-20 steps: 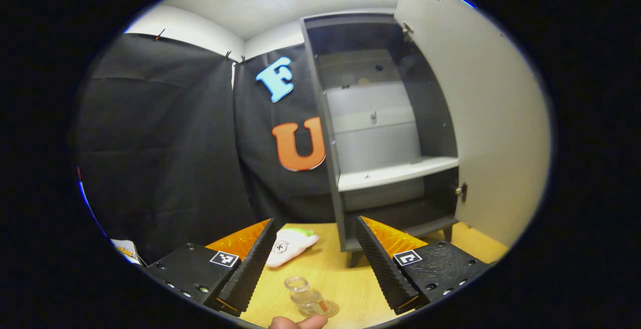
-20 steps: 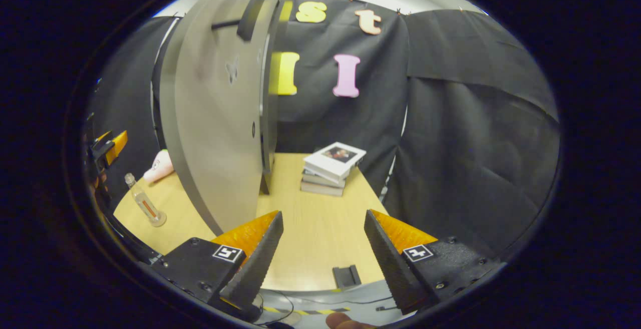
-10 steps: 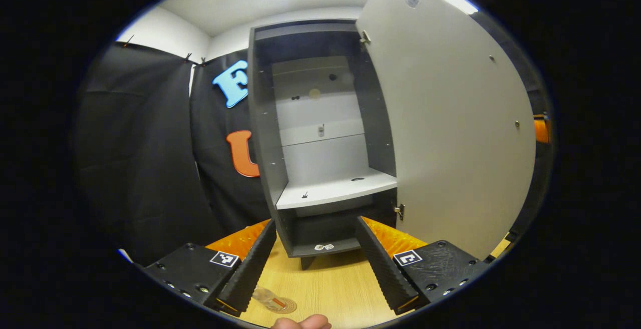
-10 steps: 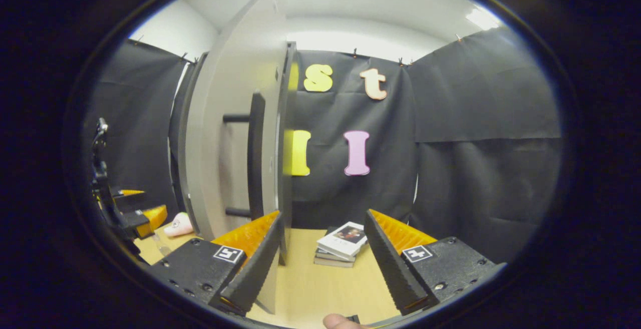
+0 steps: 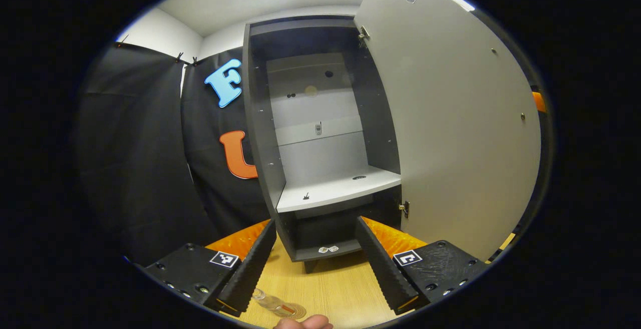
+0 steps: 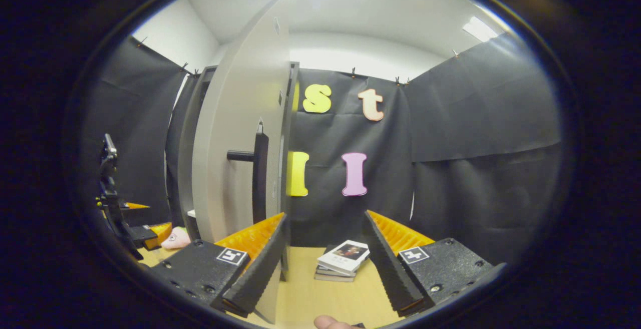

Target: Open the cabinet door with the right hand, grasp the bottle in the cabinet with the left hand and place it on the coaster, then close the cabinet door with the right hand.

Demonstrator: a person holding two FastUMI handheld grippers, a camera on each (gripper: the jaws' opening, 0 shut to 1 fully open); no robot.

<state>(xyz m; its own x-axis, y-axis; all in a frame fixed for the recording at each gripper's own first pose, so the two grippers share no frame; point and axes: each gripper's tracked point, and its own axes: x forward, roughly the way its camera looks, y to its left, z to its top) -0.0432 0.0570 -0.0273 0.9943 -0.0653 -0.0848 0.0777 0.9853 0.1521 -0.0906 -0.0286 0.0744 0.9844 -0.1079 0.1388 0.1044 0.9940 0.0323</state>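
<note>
The grey cabinet (image 5: 260,133) stands open, its pale door (image 5: 450,118) swung out to the right. Its white shelf (image 5: 335,189) is bare. A small clear bottle (image 5: 268,300) stands on a round coaster (image 5: 296,311) on the wooden table, just below my left gripper (image 5: 315,221), which is open and holds nothing. In the right gripper view the door (image 6: 240,143) is almost edge-on, with its dark bar handle (image 6: 260,169) facing me. My right gripper (image 6: 325,215) is open, its left finger just below the handle and apart from it.
A stack of books (image 6: 343,259) lies on the table (image 6: 310,294) beyond the right gripper. A pink plush toy (image 6: 175,239) lies left of the door, near the left gripper (image 6: 135,229). A fingertip (image 5: 303,323) shows at the bottom edge.
The left gripper has turned from the bottle on the table to face the open cabinet. The right gripper has risen and closed in on the door edge and handle.
</note>
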